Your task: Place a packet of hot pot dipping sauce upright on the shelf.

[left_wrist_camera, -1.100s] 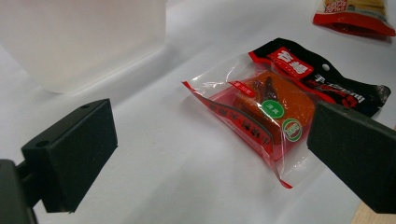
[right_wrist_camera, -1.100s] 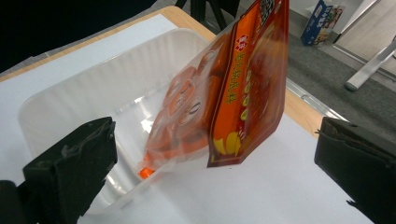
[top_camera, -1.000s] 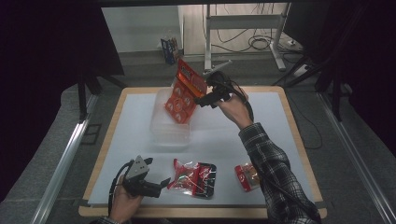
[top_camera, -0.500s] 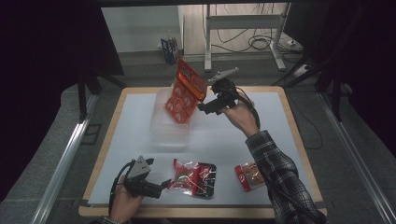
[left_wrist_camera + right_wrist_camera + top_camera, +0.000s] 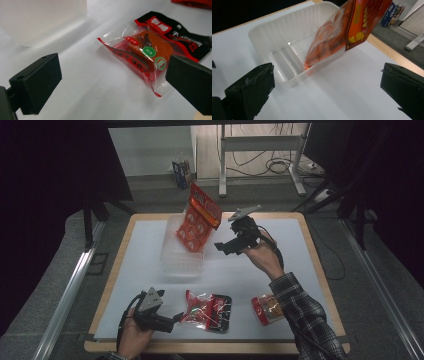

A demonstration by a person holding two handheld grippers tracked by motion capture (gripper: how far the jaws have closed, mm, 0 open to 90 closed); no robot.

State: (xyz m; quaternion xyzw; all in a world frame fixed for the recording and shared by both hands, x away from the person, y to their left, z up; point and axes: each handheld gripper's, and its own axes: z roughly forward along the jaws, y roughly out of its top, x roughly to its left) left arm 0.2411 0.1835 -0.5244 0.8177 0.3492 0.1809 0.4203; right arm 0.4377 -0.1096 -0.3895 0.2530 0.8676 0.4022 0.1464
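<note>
The orange snack bag [image 5: 199,218] stands tilted in the clear tub [image 5: 182,251], at 12 o'clock on the counter [image 5: 135,250]. Both the right gripper [image 5: 226,246] and left gripper [image 5: 172,318] are spread, holding nothing.

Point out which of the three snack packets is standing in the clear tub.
The big orange packet: it leans upright in the clear tub. The other two lie flat on the table's near edge, one by the left gripper.

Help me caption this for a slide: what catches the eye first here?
The big orange snack bag standing tilted in the clear plastic tub at the table's far middle, the open right gripper just beside it. Near the front edge, the open left gripper points at a red-and-black packet.
</note>
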